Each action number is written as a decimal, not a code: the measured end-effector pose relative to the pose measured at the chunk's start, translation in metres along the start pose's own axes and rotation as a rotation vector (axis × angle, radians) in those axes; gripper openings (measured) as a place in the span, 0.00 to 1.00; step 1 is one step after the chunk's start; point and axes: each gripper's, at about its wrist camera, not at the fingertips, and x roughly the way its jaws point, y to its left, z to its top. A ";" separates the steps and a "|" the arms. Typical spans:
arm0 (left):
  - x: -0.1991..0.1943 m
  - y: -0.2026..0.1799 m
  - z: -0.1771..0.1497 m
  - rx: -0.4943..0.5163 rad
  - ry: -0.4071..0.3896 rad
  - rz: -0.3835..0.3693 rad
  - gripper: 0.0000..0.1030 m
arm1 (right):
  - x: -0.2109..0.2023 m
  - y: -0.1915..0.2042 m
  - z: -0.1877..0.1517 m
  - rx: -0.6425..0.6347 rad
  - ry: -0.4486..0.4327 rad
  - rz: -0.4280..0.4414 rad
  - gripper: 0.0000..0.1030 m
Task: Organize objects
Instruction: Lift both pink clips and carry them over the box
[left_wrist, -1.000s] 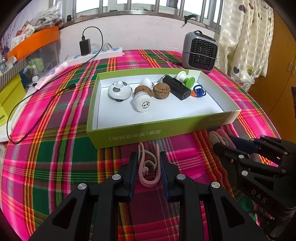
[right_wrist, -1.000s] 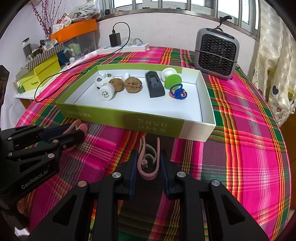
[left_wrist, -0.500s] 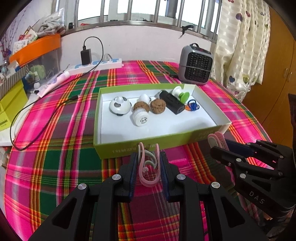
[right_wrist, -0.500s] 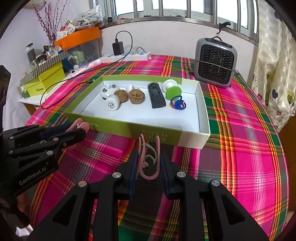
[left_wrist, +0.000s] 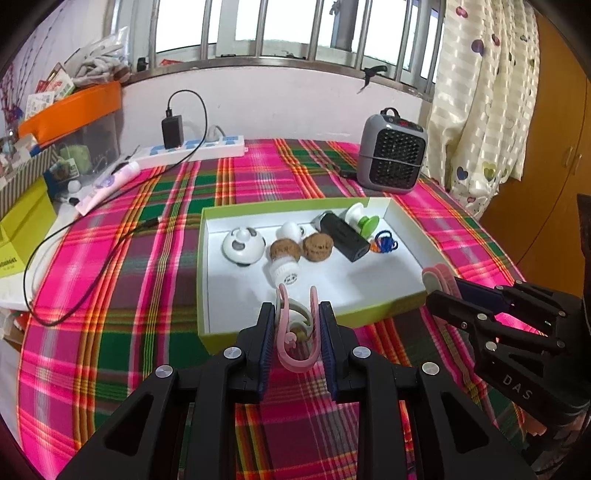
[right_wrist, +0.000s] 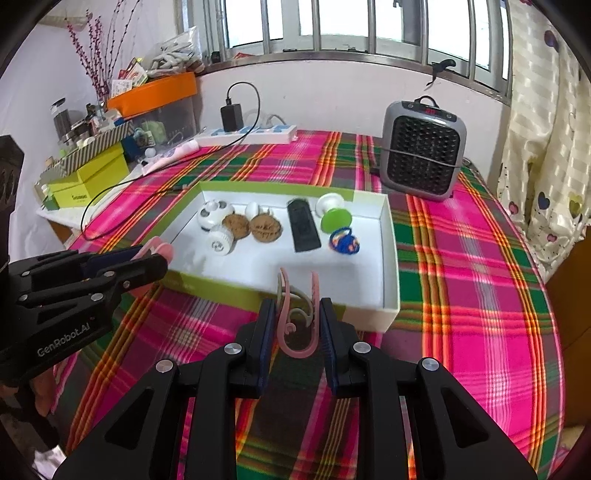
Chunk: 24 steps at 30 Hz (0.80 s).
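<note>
Looking along the left gripper (left_wrist: 297, 334), we have a pink clip (left_wrist: 298, 332) pinched between its nearly closed jaws, raised above the near wall of the green box (left_wrist: 201, 280) on the plaid tablecloth (left_wrist: 122, 280). Inside the box already sit a white round gadget (left_wrist: 243, 245), a small white bottle (left_wrist: 284, 271), two walnuts (left_wrist: 317, 247), a black device (left_wrist: 344, 238), a green-and-white spool (left_wrist: 364, 220) and a blue hair tie (left_wrist: 384, 244), so we judge the sorting well along, with only the two clips left to drop in. This view also shows the right gripper (left_wrist: 439, 284) from the side, its tip over the box's right corner. Turning to the right wrist view, the right gripper (right_wrist: 297, 326) likewise closes on a second pink clip (right_wrist: 298, 321), held just short of the box's near wall (right_wrist: 391, 258). Here we see what the other view hides: the left gripper (right_wrist: 157, 254) from outside, its clip tip poking over the box's left edge, plus the yellow-green boxes (right_wrist: 92, 179) and the heater (right_wrist: 423, 147) more fully.
</note>
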 end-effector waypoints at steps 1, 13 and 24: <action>0.001 0.000 0.001 -0.002 0.002 -0.001 0.21 | 0.001 -0.001 0.001 0.003 -0.001 -0.003 0.24; 0.022 0.011 0.013 -0.027 0.028 0.007 0.21 | 0.016 -0.014 0.017 0.015 0.008 -0.026 0.24; 0.043 0.021 0.019 -0.053 0.051 0.024 0.21 | 0.039 -0.022 0.029 0.009 0.045 -0.038 0.24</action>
